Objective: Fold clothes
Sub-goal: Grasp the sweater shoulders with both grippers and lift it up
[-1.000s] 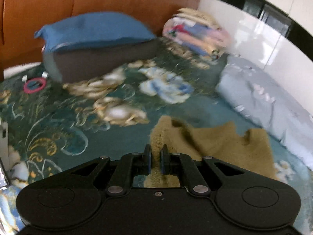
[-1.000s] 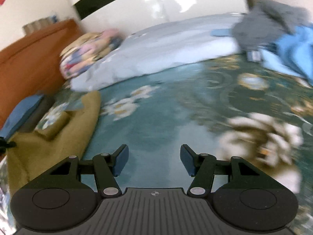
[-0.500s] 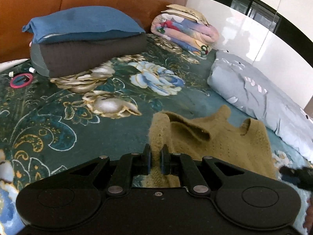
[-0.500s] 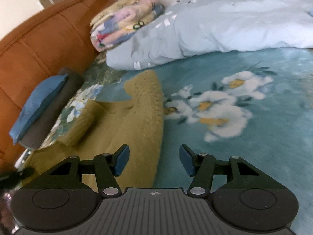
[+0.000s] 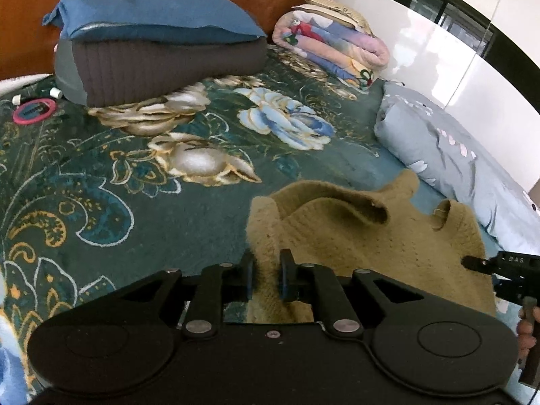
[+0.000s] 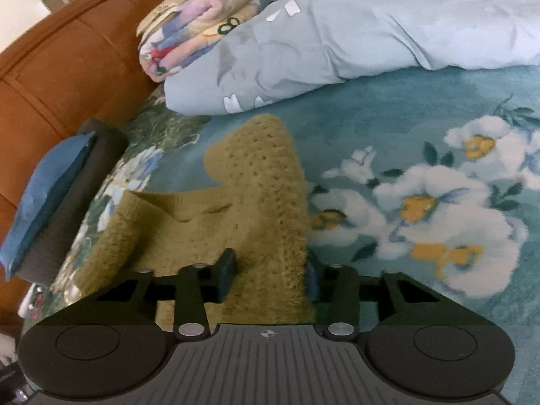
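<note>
An olive-green knitted sweater [image 5: 364, 233] lies spread on a dark green floral bedspread [image 5: 101, 175], the left gripper [image 5: 266, 278] clamped on its near left edge, the right gripper [image 6: 270, 271], jaws just closing, pinching its right edge beside a pale blue rolled duvet [image 6: 337, 44].

Floral bed cover [image 5: 189, 216], blue pillow [image 5: 152, 17] on grey pillow [image 5: 162, 67], folded patterned quilt [image 5: 330, 47], pale blue duvet [image 6: 371, 40], brown headboard [image 6: 67, 60], pink ring [image 5: 33, 109]
</note>
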Demonstrator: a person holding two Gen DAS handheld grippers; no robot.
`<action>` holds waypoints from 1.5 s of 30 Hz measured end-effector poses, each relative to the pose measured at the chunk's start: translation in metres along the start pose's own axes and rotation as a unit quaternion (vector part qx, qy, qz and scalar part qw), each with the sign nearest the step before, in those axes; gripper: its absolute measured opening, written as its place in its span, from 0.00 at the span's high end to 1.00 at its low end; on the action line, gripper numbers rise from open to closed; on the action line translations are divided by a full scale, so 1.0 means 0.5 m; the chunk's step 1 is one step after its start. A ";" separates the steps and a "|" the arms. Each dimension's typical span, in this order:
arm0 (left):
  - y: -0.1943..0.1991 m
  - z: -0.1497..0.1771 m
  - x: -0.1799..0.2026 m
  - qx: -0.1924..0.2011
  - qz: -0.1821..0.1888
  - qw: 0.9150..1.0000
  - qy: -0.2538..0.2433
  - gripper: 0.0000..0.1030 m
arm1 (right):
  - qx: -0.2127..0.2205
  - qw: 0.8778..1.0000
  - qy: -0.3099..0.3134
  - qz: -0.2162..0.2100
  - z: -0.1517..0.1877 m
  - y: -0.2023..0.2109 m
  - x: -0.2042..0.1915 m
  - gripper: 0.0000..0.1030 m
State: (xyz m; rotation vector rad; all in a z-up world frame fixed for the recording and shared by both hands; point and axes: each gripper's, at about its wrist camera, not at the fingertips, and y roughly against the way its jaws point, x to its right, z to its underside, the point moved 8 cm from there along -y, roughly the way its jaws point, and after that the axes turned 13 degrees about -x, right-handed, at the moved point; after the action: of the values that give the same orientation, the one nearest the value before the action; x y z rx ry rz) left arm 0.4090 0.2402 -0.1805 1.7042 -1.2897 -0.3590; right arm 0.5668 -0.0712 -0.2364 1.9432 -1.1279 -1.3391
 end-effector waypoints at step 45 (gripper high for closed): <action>0.294 0.052 0.404 0.044 0.222 0.967 -0.119 0.93 | 0.279 0.953 0.096 0.073 -0.037 0.852 0.008 0.90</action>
State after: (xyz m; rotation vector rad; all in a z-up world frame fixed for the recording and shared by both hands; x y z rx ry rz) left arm 0.3853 0.0509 -0.0174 1.4188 -1.8405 -0.2470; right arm 0.4397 -0.2960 0.1030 2.2543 -1.6389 -0.7787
